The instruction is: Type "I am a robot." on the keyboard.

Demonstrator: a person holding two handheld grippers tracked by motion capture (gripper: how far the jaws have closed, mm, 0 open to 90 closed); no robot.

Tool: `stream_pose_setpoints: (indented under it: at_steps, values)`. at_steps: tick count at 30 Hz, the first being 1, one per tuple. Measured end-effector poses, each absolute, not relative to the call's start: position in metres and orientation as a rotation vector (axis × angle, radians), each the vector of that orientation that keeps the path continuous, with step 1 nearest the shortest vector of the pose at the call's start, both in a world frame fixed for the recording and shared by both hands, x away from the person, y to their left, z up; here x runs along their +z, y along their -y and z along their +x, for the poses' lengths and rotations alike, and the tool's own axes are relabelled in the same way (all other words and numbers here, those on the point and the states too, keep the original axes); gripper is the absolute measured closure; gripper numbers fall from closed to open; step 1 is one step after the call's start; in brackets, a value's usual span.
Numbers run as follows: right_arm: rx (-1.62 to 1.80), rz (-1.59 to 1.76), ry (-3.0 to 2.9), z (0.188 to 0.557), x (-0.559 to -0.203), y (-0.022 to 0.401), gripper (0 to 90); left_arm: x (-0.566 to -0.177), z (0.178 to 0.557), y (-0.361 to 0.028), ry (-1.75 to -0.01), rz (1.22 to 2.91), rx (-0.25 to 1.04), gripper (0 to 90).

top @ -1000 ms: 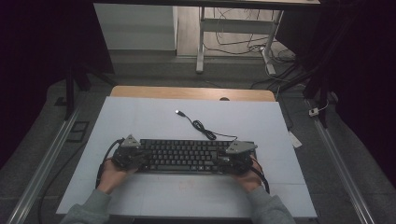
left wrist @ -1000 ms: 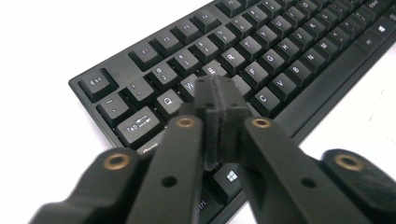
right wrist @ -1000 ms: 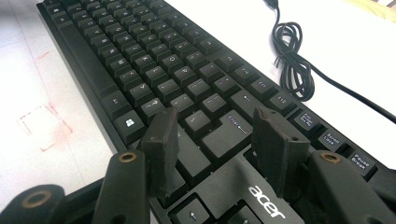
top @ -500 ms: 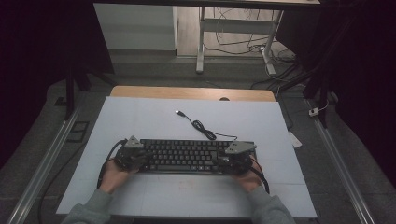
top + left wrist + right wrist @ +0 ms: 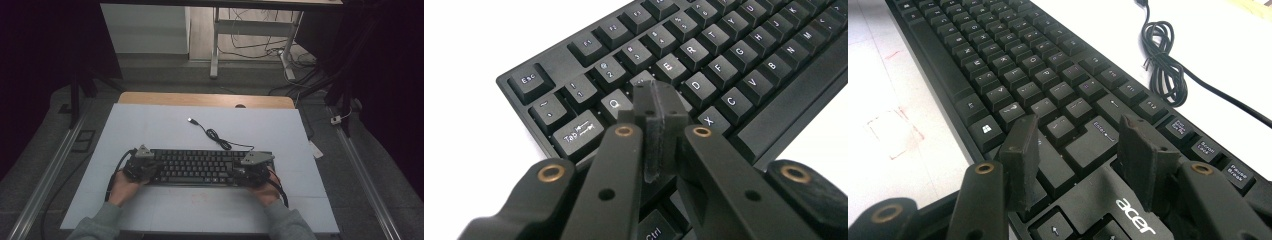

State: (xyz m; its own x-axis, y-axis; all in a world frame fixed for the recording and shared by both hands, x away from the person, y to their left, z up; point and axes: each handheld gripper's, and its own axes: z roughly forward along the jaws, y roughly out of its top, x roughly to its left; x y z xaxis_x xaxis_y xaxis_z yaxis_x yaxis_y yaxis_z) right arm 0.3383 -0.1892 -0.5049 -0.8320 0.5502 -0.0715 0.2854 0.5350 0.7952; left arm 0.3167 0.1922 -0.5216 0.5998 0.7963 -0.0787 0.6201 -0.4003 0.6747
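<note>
A black Acer keyboard [image 5: 200, 167] lies across the white table top [image 5: 150, 130], a gripper at each end. My left gripper [image 5: 142, 165] is over its left end. In the left gripper view its pads [image 5: 659, 100] are pressed together, shut on nothing, with the tip just above the keys near Q and X [image 5: 724, 55]. My right gripper [image 5: 252, 170] is over the right end. In the right gripper view it [image 5: 1078, 125] stands open, its jaws straddling the Enter key area [image 5: 1013, 55].
The keyboard's black cable [image 5: 220, 140] coils behind it, ending in a loose USB plug [image 5: 191, 120]; the coil [image 5: 1165, 65] lies beyond the function keys. A faint red square mark [image 5: 893, 127] sits on the table in front. Metal rails [image 5: 45, 175] flank the table.
</note>
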Motion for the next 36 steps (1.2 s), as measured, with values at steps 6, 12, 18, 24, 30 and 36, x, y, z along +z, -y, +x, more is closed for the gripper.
stream_pose_setpoints:
  at_steps: [6, 12, 18, 24, 30, 36]
  values:
    - [1.191, 0.692, -2.464, 0.338, -0.505, 0.189, 51.1, -0.522, 0.318, -0.193, -1.123, 2.142, 0.339, 88.7]
    - [1.184, 0.697, -2.466, 0.338, -0.505, 0.189, 51.1, -0.524, 0.319, -0.192, -1.126, 2.154, 0.330, 88.7]
    - [1.184, 0.696, -2.465, 0.338, -0.506, 0.189, 51.1, -0.524, 0.319, -0.192, -1.125, 2.146, 0.334, 88.7]
    - [1.190, 0.700, -2.463, 0.338, -0.505, 0.189, 51.1, -0.515, 0.313, -0.195, -1.111, 2.087, 0.363, 88.7]
    - [1.186, 0.697, -2.463, 0.338, -0.505, 0.189, 51.1, -0.510, 0.310, -0.201, -1.111, 2.046, 0.358, 88.6]
    - [1.190, 0.697, -2.463, 0.339, -0.505, 0.190, 51.1, -0.507, 0.309, -0.204, -1.111, 1.997, 0.369, 66.8]
